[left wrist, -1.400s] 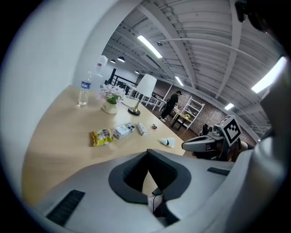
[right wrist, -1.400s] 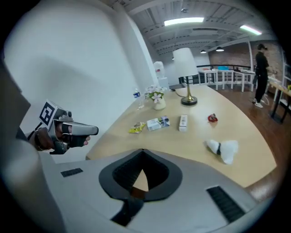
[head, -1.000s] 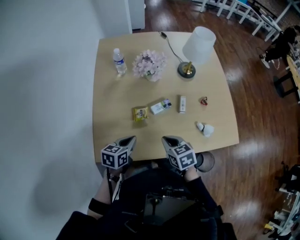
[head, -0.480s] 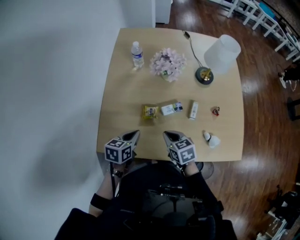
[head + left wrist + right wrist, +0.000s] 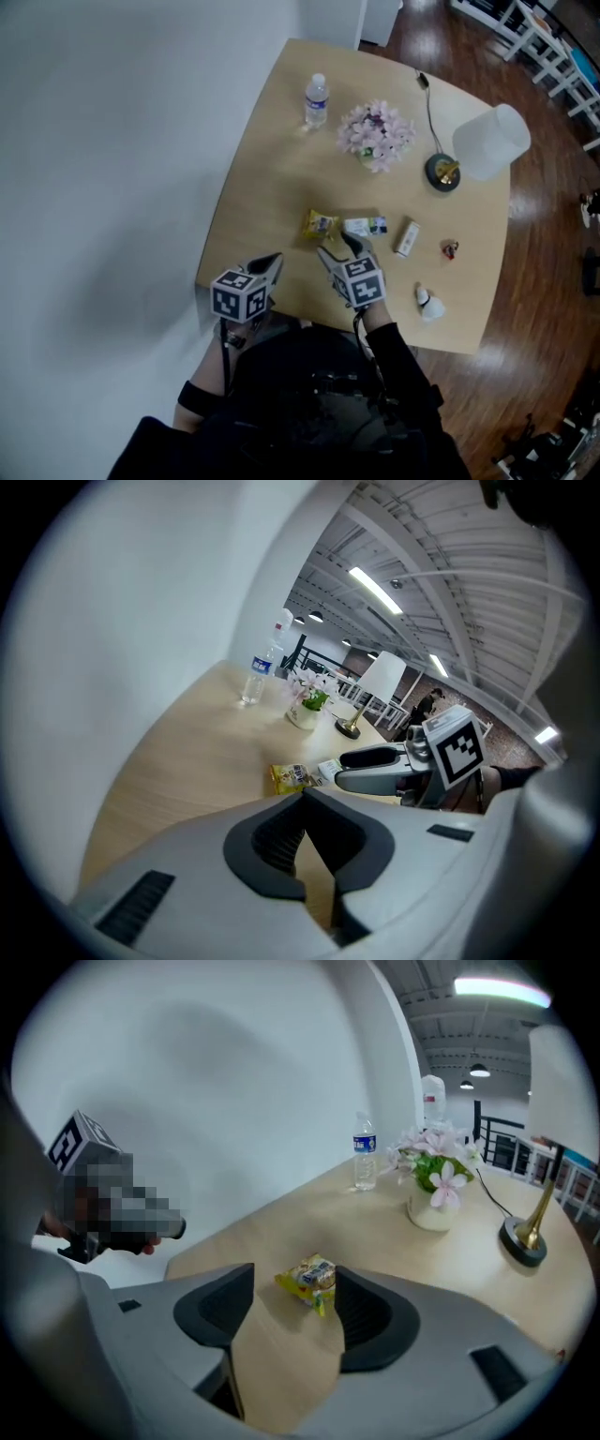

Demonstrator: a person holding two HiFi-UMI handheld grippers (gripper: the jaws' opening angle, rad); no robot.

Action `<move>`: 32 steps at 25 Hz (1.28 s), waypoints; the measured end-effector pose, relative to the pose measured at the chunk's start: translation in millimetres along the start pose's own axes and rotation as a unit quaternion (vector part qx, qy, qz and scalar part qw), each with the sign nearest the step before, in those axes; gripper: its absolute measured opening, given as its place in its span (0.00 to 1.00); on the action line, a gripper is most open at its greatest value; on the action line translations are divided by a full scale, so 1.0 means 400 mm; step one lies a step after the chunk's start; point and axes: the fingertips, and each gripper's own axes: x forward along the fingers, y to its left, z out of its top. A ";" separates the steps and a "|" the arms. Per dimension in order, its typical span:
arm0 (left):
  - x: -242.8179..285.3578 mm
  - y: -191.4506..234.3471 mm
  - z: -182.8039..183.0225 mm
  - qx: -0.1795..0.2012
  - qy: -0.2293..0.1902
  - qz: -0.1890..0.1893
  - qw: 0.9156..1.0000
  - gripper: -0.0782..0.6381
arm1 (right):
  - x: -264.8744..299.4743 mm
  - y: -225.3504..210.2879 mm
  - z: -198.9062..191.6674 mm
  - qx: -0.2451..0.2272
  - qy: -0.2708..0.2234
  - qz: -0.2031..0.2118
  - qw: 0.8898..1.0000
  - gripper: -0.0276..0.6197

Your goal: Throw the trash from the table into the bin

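- Snack packet (image 5: 320, 224) on table (image 5: 281, 178), long axis approx 9–3, 11 o'clock off R gripper (image 5: 341, 248).
- R jaws apart, just been opening, nothing betw; L gripper (image 5: 266, 267) jaws together, empty.
- Trash, 1 ea: packet, carton (image 5: 366, 226), box (image 5: 407, 238), red wrapper (image 5: 450, 249), tissue (image 5: 427, 302).

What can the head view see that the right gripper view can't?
Only the head view: the crumpled white tissue and the slim white box. Only the right gripper view: the bright ceiling strip light. Both: the yellow crinkly snack packet, the clear plastic water bottle and the pink flowers in a white pot.
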 end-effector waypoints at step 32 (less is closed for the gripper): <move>-0.068 0.064 -0.082 -0.030 0.016 0.042 0.999 0.11 | 0.263 0.022 -0.070 -0.047 0.131 -0.049 0.989 0.46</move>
